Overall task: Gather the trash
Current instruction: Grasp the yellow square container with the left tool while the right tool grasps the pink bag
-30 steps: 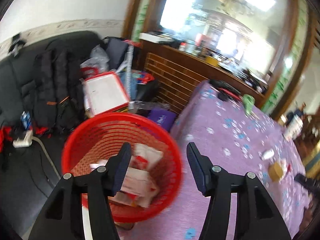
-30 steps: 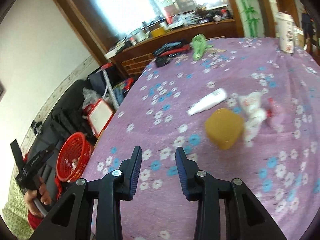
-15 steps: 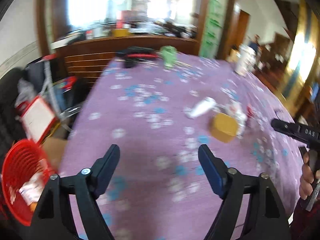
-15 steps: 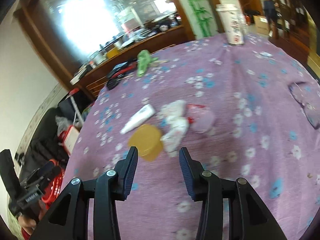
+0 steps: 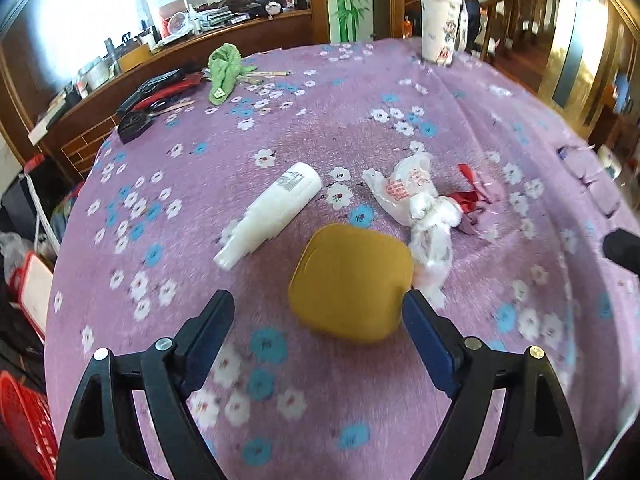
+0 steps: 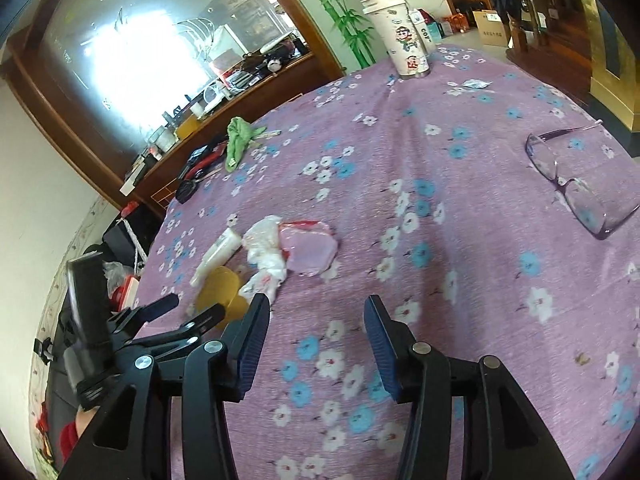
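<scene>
The left tool (image 5: pixel 316 312) has just been opening its jaws and now stands wide, holding nothing. The yellow box (image 5: pixel 350 282) sits on the counter (image 5: pixel 460 120) just past its tips, near one finger. The right tool (image 6: pixel 316 320) is also loose and empty. Next, I think, the left tool must slide around the box and squeeze.
</scene>
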The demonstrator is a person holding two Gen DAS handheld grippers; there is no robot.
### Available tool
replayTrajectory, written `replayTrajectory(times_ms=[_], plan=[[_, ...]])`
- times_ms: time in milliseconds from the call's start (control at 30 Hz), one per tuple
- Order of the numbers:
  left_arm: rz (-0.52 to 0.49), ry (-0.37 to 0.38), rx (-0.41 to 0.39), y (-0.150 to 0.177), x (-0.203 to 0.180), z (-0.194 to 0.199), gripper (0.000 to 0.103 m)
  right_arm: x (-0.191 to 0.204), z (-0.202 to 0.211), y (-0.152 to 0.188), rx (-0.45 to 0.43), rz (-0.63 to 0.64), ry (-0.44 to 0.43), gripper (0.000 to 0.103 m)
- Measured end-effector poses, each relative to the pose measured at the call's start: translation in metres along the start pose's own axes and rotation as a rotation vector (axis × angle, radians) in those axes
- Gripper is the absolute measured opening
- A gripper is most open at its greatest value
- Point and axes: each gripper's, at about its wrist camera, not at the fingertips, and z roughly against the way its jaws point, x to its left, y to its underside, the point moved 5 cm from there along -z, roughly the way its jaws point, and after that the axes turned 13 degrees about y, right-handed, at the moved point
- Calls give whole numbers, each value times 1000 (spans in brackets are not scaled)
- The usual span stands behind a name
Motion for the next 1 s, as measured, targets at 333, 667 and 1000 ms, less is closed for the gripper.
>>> replayTrajectory(times_ms=[333, 667, 1000], plan=[[41, 22, 16, -5, 9, -30, 88, 12, -16, -14, 30, 10, 15, 53], [90, 23, -113, -1, 27, -8, 66, 42, -73, -31, 44, 31, 159, 57], [58, -38, -211, -4, 38, 10, 66, 41, -111, -23, 36, 106, 259, 32]])
